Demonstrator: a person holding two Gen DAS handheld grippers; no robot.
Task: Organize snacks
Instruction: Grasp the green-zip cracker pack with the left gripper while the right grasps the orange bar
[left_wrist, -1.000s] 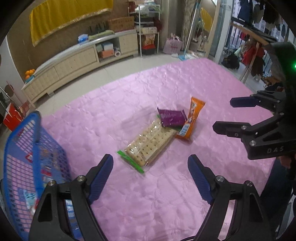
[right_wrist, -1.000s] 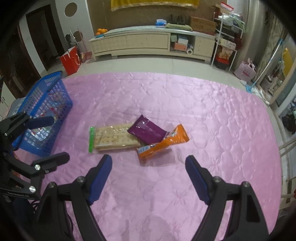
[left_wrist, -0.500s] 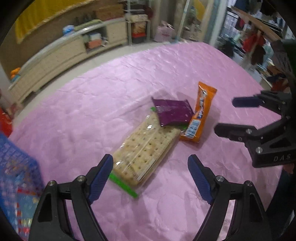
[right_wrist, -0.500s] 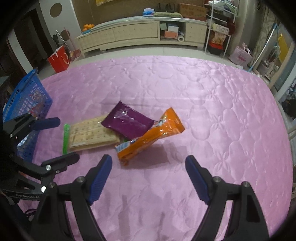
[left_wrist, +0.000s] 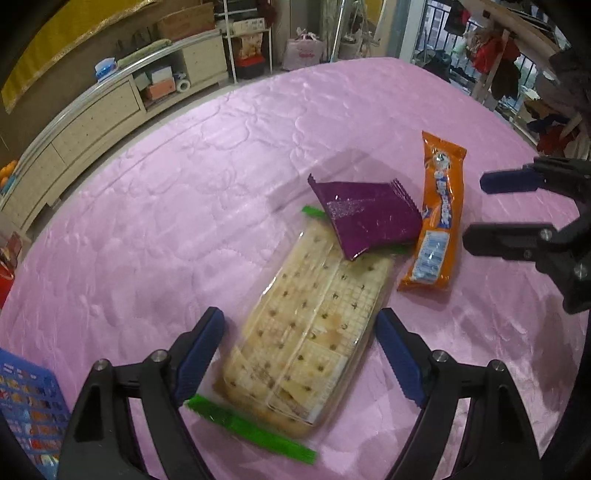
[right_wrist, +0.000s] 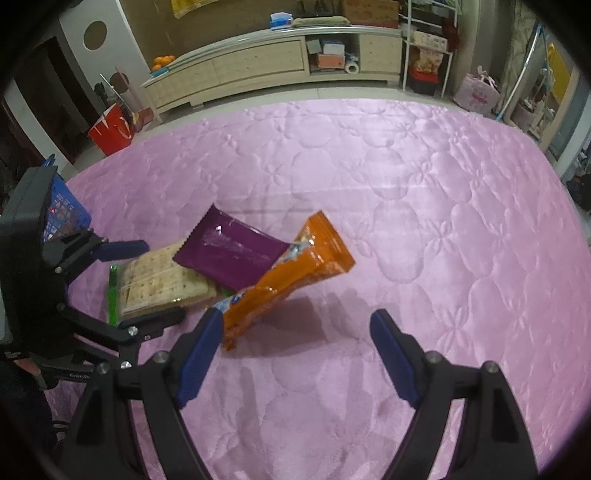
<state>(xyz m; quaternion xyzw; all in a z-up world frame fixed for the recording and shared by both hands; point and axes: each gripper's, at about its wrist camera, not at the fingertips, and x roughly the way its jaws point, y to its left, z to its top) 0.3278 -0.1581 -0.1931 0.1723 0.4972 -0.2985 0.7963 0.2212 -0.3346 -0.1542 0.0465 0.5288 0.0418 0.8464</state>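
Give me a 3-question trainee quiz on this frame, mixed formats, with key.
1. True or false: the purple packet lies partly on top of the cracker pack.
2. Multiple choice: the left gripper is A) shut on the cracker pack, B) open with the cracker pack between its fingers, C) open over the blue basket.
3. Fill in: the long snack nearest the right gripper is the ____ packet.

Key: 1 true; 2 B; 3 orange
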